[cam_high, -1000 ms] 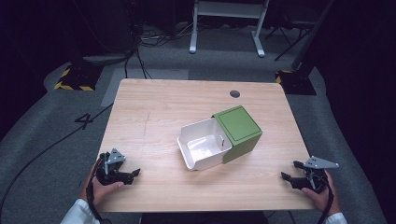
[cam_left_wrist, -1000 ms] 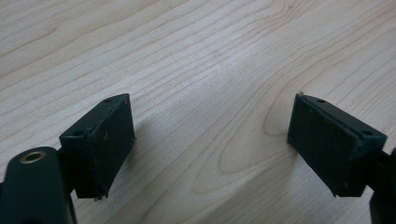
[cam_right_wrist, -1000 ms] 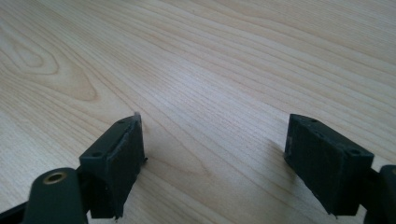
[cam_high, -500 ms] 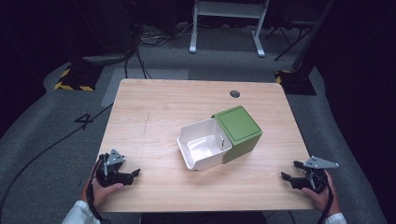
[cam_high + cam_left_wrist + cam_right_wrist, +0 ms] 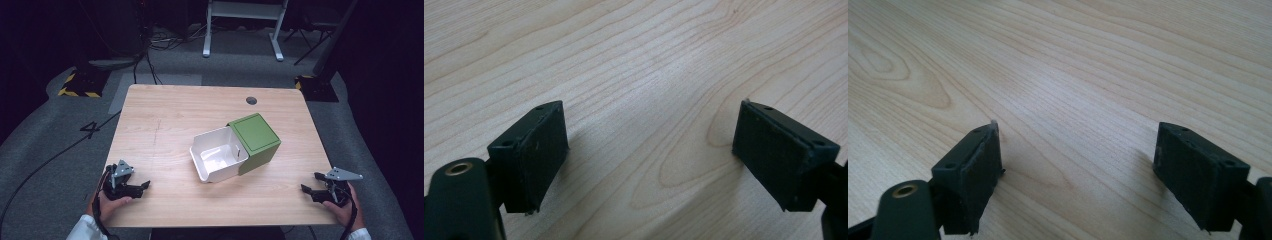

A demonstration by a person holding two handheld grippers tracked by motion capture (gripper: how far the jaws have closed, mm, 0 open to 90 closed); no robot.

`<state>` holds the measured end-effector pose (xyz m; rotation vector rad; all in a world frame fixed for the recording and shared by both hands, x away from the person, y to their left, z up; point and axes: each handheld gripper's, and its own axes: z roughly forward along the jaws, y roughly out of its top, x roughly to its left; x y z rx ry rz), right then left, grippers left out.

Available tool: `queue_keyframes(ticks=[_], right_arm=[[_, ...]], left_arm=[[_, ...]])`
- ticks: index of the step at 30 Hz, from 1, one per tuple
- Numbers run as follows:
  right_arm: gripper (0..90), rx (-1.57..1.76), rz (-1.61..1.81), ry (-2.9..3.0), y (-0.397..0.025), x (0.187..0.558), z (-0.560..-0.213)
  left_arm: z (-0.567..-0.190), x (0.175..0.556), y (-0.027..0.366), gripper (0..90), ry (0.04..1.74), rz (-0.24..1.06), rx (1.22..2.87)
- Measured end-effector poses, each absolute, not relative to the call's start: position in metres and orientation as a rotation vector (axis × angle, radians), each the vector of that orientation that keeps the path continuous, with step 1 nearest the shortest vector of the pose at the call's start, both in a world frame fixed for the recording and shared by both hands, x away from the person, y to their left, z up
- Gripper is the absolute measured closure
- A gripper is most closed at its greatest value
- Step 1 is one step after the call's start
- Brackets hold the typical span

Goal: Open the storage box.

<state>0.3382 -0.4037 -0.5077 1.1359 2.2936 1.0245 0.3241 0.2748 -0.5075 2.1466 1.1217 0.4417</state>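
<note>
A green box (image 5: 255,140) lies near the middle of the wooden table (image 5: 170,120), and a white drawer-like tray (image 5: 216,159) is pulled partway out of it toward the front left. The tray looks bare inside. My left gripper (image 5: 142,187) rests at the front left corner, held by a hand, its jaws wide apart over bare wood (image 5: 649,145). At the front right corner my right gripper (image 5: 309,189) is open too, with nothing between its pads (image 5: 973,170).
A small dark round hole (image 5: 251,100) sits near the table's back right edge. Beyond the table are grey floor, cables, a white metal frame (image 5: 240,30) and yellow-black striped blocks (image 5: 77,85).
</note>
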Motion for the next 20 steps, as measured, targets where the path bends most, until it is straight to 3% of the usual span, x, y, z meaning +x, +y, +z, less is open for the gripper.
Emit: queue_keyframes(ticks=[20], right_arm=[[19.6,1.135,1.025,2.294,-0.4037,0.3381,-0.5077]], left_arm=[[-0.5076,0.3248,0.2745,14.8,1.126,0.444,2.142]])
